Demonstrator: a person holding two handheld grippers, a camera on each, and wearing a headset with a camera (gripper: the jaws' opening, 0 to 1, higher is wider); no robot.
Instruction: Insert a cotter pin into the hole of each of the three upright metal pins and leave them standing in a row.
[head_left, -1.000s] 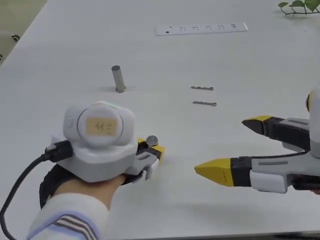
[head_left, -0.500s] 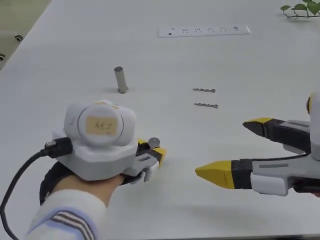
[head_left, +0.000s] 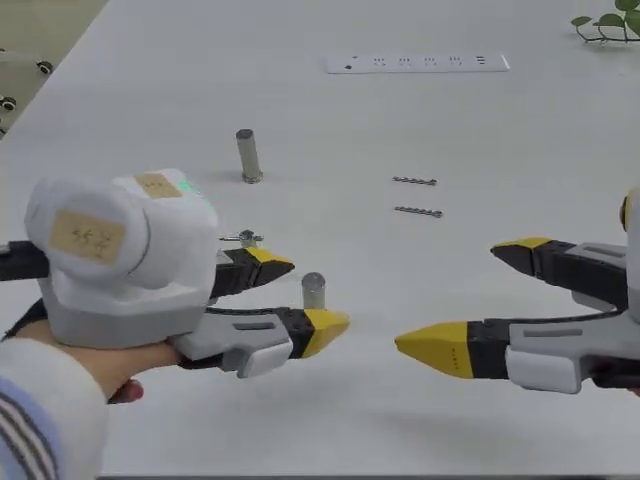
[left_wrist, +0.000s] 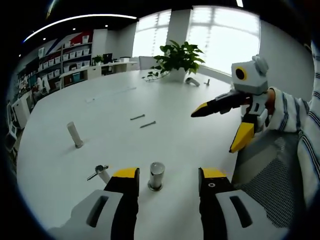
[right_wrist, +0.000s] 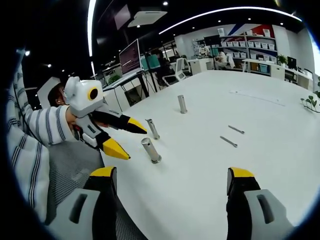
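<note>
At the near left of the table (head_left: 330, 420), the left gripper (head_left: 318, 294) now has its jaws spread wide, where half a second ago they were drawn together with just a pin top showing beside them; the hand has rolled and let go; between the jaws, touching neither, the near pin (head_left: 313, 292) stands upright and looks bare; just beside one jaw in the left gripper view, a second pin (left_wrist: 101, 173) carries what seems to be a cotter pin through its top, though it is small and partly hidden; the far pin (head_left: 248, 156) stands alone, well apart; the farther cotter pin (head_left: 414, 181) and the nearer cotter pin (head_left: 418, 212) lie loose to the right; the right gripper (head_left: 447, 295) hovers spread and empty; I judge one pin done, two left, and the row not yet formed.
</note>
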